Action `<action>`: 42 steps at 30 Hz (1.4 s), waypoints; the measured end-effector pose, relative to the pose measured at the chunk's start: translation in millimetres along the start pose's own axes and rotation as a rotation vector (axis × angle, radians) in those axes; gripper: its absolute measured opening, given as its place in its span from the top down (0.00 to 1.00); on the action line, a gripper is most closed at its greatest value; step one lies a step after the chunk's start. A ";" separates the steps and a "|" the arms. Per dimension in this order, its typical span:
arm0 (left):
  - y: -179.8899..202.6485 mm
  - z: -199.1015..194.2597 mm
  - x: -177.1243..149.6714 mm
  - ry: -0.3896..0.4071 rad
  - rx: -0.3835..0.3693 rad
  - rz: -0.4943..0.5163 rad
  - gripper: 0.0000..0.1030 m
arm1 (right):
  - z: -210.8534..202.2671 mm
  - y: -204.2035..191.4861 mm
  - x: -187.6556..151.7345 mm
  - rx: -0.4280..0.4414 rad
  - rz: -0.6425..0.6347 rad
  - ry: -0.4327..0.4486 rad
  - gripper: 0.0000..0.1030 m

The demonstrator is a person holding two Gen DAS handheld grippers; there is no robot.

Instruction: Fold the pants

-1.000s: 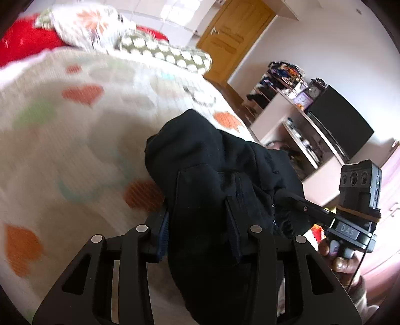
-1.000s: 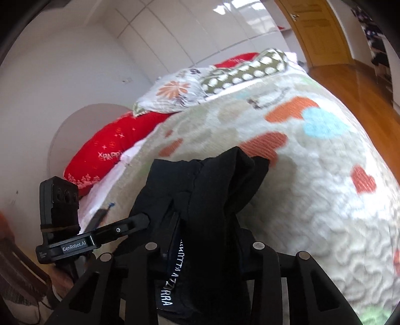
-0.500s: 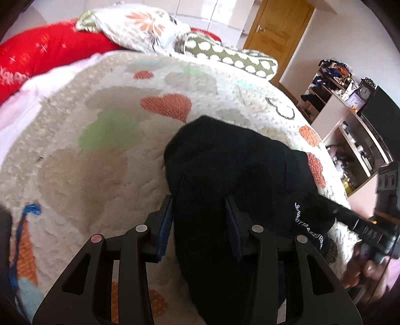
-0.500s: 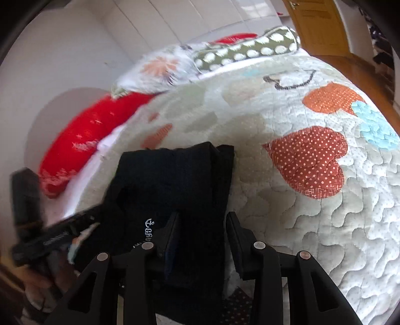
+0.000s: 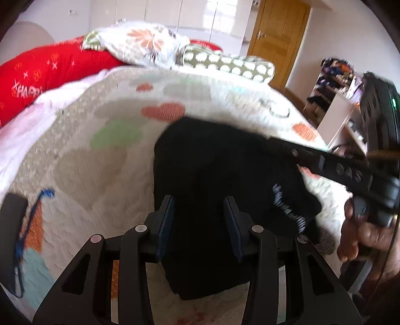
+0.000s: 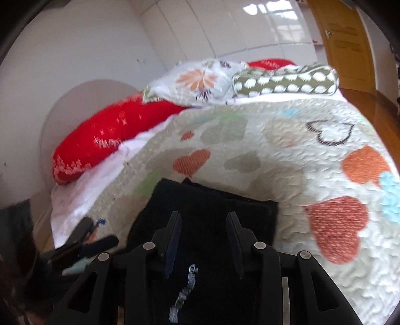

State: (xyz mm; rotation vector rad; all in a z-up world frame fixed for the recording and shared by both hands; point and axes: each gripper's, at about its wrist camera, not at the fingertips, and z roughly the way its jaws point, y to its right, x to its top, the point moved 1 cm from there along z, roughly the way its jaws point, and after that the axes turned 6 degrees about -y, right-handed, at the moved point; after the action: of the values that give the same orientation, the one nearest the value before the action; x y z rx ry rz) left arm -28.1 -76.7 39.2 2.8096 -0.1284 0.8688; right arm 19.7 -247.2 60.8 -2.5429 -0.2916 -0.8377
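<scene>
Lowered since before, the black pants (image 5: 212, 175) lie folded on the bed (image 5: 100, 155); both grippers' fingers (image 5: 166, 222) (image 6: 172, 245) spread wide, holding nothing.

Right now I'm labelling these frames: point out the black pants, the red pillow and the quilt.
black pants (image 6: 200, 207): right wrist view, on the folded top layer.
red pillow (image 5: 57, 67): left wrist view, mid-cover.
quilt (image 6: 287, 155): right wrist view, bare patch.

You worked in bright, even daylight, with window glare mirrored on the glossy wardrobe doors (image 6: 262, 22) and hardly any hard shadows. Motion blur softened the quilt (image 5: 105, 155), the pants (image 5: 220, 165) and the right gripper (image 5: 272, 143) in your left wrist view. Both fisheye views bowed strongly, with dark vignetted corners.
</scene>
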 end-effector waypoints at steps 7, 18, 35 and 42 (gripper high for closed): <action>-2.3 12.9 -1.9 0.012 0.018 -0.023 0.41 | 33.4 15.5 -0.4 -0.038 0.024 -0.050 0.65; -1.5 2.7 -6.6 0.027 0.047 -0.029 0.41 | -18.8 -2.7 -31.4 -0.092 -0.043 -0.017 0.65; 3.4 -40.5 -21.0 0.107 0.150 -0.034 0.41 | -64.1 -21.8 -68.7 -0.172 -0.054 0.055 0.55; 4.8 -59.8 -30.6 0.143 0.188 -0.043 0.41 | -78.5 -42.8 -72.6 -0.184 -0.082 0.072 0.52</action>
State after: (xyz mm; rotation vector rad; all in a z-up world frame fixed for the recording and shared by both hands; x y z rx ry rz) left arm -86.8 -67.9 70.9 2.8946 0.0367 1.1214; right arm -92.1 -251.1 87.9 -2.6780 -0.3104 -1.0280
